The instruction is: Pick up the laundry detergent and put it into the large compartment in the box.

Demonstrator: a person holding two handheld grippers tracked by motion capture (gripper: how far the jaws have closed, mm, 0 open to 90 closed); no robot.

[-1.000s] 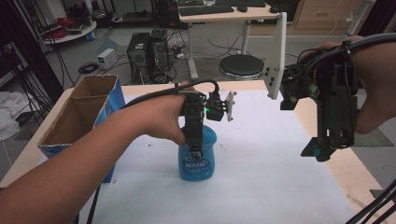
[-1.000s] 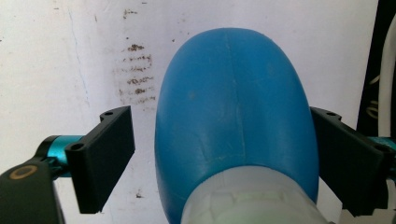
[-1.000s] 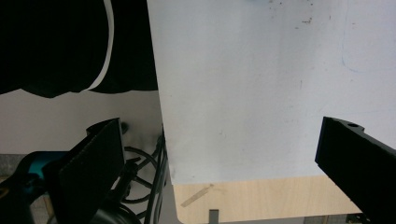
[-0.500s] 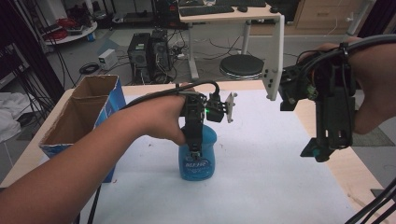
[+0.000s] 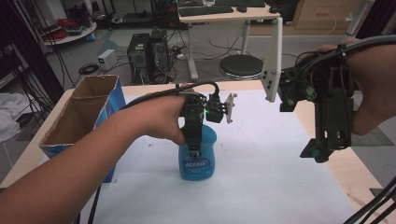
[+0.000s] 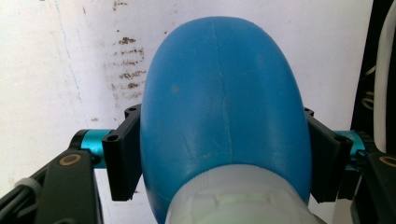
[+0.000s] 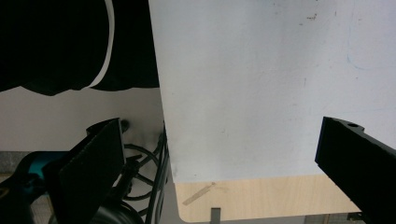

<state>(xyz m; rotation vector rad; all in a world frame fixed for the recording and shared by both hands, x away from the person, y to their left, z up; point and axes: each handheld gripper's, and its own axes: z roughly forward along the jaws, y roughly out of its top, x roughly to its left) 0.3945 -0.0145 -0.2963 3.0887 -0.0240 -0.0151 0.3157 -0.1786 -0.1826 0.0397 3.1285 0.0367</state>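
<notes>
Jaws of the left gripper (image 5: 193,150) have just been closing and now press both sides of the rounded blue plastic bottle (image 5: 198,161), which stands upright on the white table cover (image 5: 261,186) at lower centre of the high view. In the left gripper view the bottle (image 6: 224,112) sits between the black pads. At the right of the frame, the right gripper (image 5: 325,148) hangs above the table edge, jaws wide apart, holding nothing. An open brown cardboard box (image 5: 77,116) stands at the left.
</notes>
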